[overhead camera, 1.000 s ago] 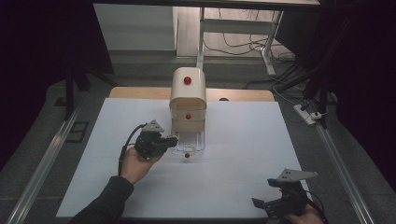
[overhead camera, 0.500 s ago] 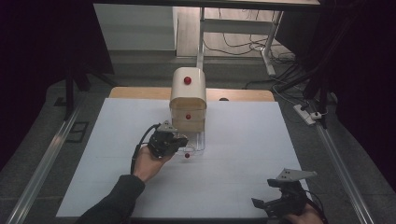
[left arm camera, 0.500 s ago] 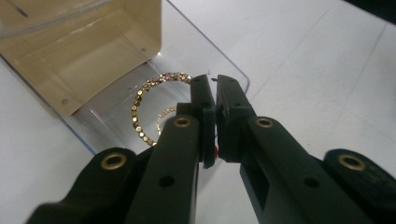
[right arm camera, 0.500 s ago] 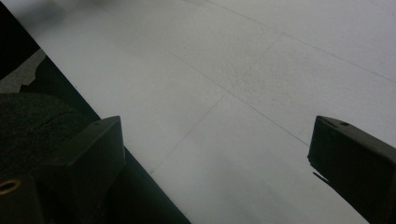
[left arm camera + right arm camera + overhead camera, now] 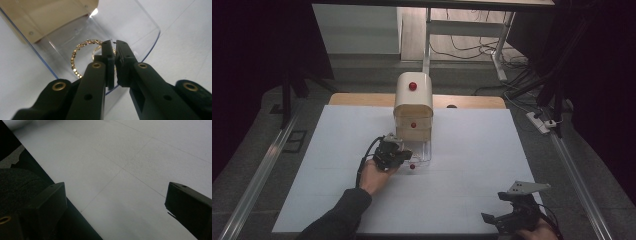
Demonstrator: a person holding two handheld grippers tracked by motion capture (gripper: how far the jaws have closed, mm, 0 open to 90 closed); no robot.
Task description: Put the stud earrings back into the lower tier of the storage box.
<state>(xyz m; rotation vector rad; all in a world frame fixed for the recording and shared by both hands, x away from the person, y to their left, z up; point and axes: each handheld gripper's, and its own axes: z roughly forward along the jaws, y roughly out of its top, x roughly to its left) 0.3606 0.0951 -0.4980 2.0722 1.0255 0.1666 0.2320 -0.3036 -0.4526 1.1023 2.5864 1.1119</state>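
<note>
The right gripper (image 5: 512,216) rests at the near right edge of the white table (image 5: 472,150), its jaws spread wide over bare surface, holding nothing. Farther in, the left gripper (image 5: 114,53) reaches into a clear plastic drawer (image 5: 140,27) pulled out from the base of a small wooden chest (image 5: 413,107). Its jaws are nearly pressed together, with a narrow gap between the pads, over a gold beaded bracelet (image 5: 77,56) lying in the drawer; whether they pinch it cannot be told. The chest stands at the table's far middle, bearing red knobs (image 5: 412,86).
</note>
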